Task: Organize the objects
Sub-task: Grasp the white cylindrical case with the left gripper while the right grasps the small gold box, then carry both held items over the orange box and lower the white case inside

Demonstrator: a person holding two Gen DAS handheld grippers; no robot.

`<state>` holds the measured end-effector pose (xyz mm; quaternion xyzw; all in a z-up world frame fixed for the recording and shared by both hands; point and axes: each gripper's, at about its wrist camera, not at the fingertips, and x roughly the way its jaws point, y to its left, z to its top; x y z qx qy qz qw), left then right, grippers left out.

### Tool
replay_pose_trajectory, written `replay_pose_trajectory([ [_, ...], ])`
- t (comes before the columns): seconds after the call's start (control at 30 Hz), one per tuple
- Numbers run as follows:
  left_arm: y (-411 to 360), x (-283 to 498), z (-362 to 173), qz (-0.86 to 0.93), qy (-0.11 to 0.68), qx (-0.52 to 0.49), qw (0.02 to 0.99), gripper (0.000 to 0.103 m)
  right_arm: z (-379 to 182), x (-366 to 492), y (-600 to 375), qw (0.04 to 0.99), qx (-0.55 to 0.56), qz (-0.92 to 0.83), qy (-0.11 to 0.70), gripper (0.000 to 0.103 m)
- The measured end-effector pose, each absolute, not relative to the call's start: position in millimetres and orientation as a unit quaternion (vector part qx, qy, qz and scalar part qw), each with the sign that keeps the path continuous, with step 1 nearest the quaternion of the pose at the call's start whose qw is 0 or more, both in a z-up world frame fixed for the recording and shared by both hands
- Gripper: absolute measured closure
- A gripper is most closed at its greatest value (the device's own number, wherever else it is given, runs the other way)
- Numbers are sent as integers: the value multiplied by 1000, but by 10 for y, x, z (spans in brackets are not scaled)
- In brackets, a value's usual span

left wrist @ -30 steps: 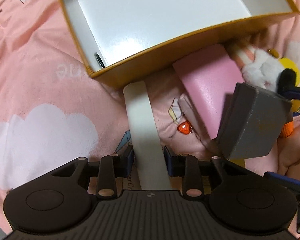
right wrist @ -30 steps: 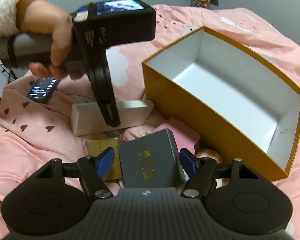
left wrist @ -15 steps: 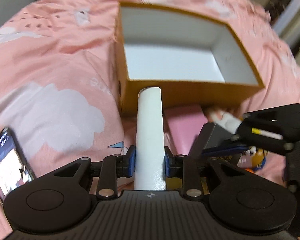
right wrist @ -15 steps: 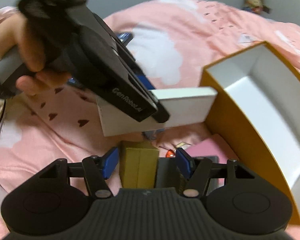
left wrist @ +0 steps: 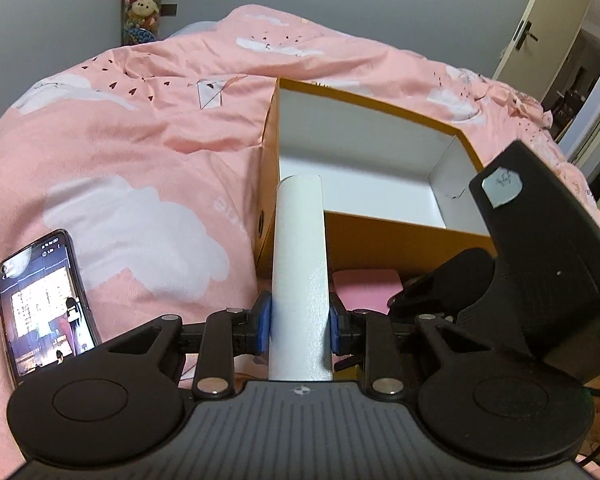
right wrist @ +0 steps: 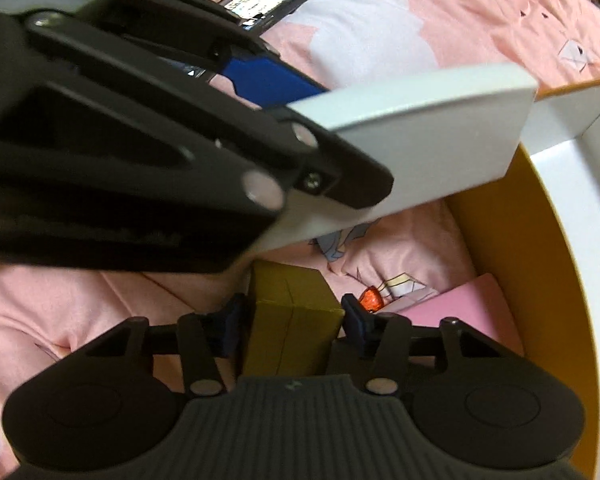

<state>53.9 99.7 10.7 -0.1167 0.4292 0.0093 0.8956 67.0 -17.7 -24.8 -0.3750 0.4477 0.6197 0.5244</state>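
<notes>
Two tools: left clamps white box (right closing round gold box).

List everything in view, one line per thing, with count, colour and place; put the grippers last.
Open box: one, orange outside and white inside, on the bed, nothing visible in it.
White box: one, long, held above the bedding, its far end at the open box's near wall.
Olive box: one, olive-gold, between the right gripper's fingers.
Pink box: one, on the bedding against the open box's outer wall.
Phone: one, dark, screen lit, on the bedding at left.
Bedding: pink with white clouds.
Plush toys: several, against the grey wall.
Left gripper: black, blue pads, shut on the white box.
Right gripper: black, jaws closing around the olive box.
</notes>
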Motion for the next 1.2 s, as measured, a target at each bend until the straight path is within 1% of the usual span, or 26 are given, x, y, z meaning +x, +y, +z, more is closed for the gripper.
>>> replay_pose_trajectory([
  [0.23,1005,495,199,6,398,-125,909,72,-77,640,-317,557,-352,616,431,54],
  [0.43,953,488,455,6,348,-118,930,72,309,837,-548,611,-264,614,423,54],
  [0.67,888,667,678,5,313,-110,943,72,724,1134,-828,670,-199,585,411,54],
  [0.8,816,873,708,1,313,-100,945,72,994,1351,-1159,716,-185,549,390,54],
  [1.0,577,1353,684,0,318,-58,946,72,1080,1797,-1199,780,-180,478,361,54],
  [1.13,372,1756,531,19,337,0,941,72,1038,2158,-1238,806,-184,433,359,54],
  [1.2,283,1934,426,30,351,32,935,72,908,2370,-1217,812,-182,418,366,54],
])
